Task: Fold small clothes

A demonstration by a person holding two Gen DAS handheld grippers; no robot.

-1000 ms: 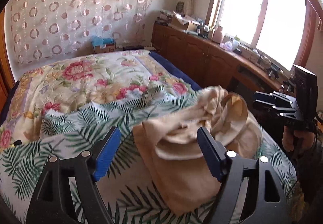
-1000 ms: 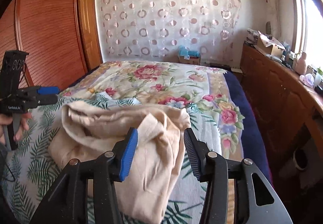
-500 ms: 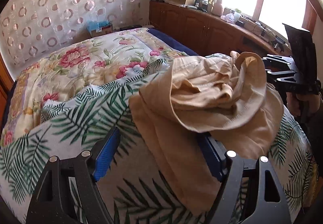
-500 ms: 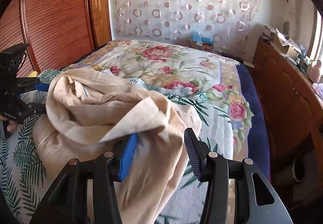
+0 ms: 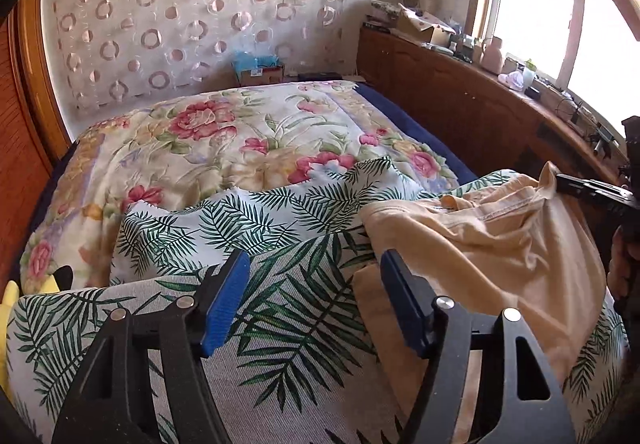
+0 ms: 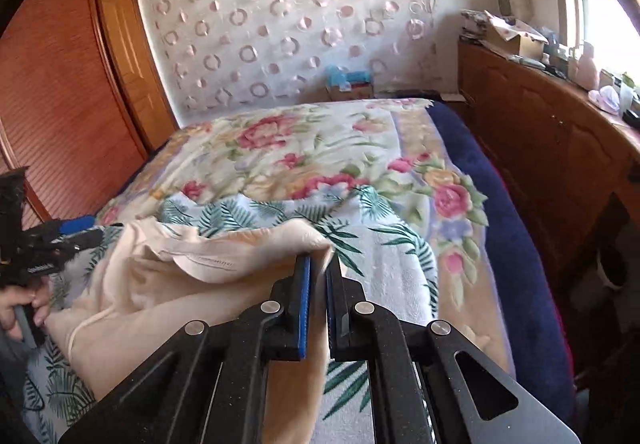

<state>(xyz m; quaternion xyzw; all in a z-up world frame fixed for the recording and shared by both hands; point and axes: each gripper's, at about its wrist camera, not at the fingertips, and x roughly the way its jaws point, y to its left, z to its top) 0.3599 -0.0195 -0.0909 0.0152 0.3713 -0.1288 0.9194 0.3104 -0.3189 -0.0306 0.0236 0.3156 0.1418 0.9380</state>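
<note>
the right gripper (image 6: 316, 276), low centre of its frame, has just been closing and now pinches an edge of the crumpled beige cotton garment (image 6: 192, 284). the left gripper (image 5: 312, 292) stands agape over the palm-leaf print cover (image 5: 280, 236), jaws narrowing slightly, nothing between them, the garment at lower right. judged step: picking up to spread it. next, the left needs an opposite edge.
</note>
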